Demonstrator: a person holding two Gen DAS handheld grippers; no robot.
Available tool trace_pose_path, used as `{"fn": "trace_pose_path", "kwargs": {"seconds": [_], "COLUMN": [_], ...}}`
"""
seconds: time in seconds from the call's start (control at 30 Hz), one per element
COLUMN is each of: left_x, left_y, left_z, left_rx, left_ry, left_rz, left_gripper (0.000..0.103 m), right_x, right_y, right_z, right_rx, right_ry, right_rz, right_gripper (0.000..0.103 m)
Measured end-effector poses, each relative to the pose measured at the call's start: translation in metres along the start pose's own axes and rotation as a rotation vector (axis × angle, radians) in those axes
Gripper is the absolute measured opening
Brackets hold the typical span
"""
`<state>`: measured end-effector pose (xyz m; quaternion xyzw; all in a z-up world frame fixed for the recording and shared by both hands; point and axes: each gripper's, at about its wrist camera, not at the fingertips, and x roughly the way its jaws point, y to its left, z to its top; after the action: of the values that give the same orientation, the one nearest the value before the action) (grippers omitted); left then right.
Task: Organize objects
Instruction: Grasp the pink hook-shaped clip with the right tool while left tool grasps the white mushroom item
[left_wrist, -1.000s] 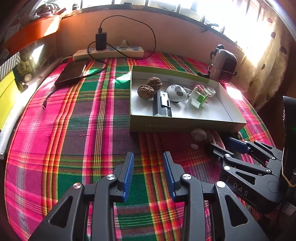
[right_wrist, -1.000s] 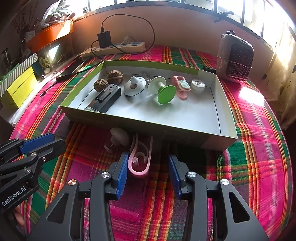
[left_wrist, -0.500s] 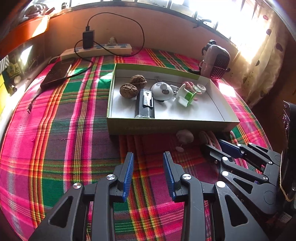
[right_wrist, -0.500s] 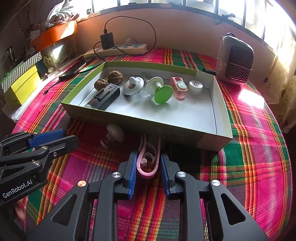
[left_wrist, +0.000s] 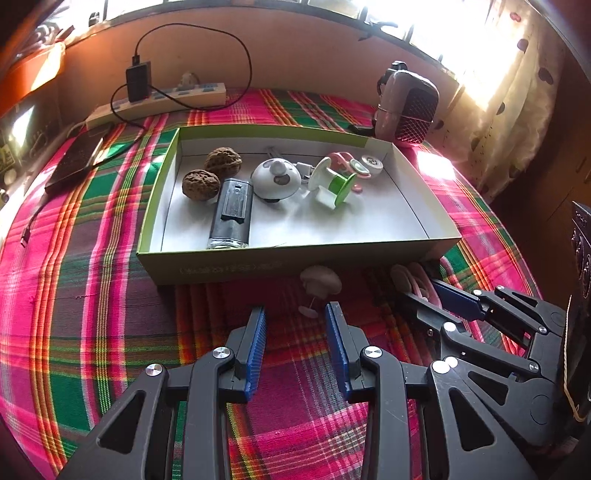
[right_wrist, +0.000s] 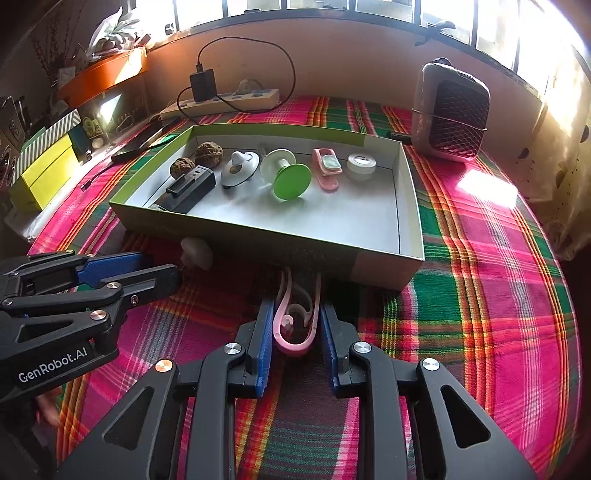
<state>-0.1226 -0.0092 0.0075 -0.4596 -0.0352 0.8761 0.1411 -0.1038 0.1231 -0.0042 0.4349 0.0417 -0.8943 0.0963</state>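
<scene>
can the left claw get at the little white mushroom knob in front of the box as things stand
Probably yes: the white mushroom knob lies on bare cloth just ahead of the open left claw, clear of the box.

L claw (left_wrist: 295, 332): jaws apart, empty | R claw (right_wrist: 296, 325): clamped on clip

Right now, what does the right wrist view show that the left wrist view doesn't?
Only the right wrist view shows the yellow boxes at the left edge, and the right tool shut on the pink clip seen full on.

Only the left wrist view shows the left tool head on, its blue pads apart with nothing between them, just short of the small white mushroom-shaped piece.

Both show the green-edged box of small items, the plaid cloth, the power strip and the mesh-fronted appliance.
</scene>
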Motion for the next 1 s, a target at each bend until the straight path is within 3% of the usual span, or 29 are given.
{"fn": "trace_pose_path", "kwargs": {"seconds": [1.0], "left_x": [0.017], "left_y": [-0.024], "left_z": [0.013], "left_rx": [0.019], "left_ry": [-0.017], "left_rz": [0.083], "left_gripper": [0.031], "right_x": [-0.005], "right_y": [-0.026], "right_z": [-0.005], "right_rx": [0.019], "right_ry": [-0.015], "right_rz": [0.019], "right_gripper": [0.025]}}
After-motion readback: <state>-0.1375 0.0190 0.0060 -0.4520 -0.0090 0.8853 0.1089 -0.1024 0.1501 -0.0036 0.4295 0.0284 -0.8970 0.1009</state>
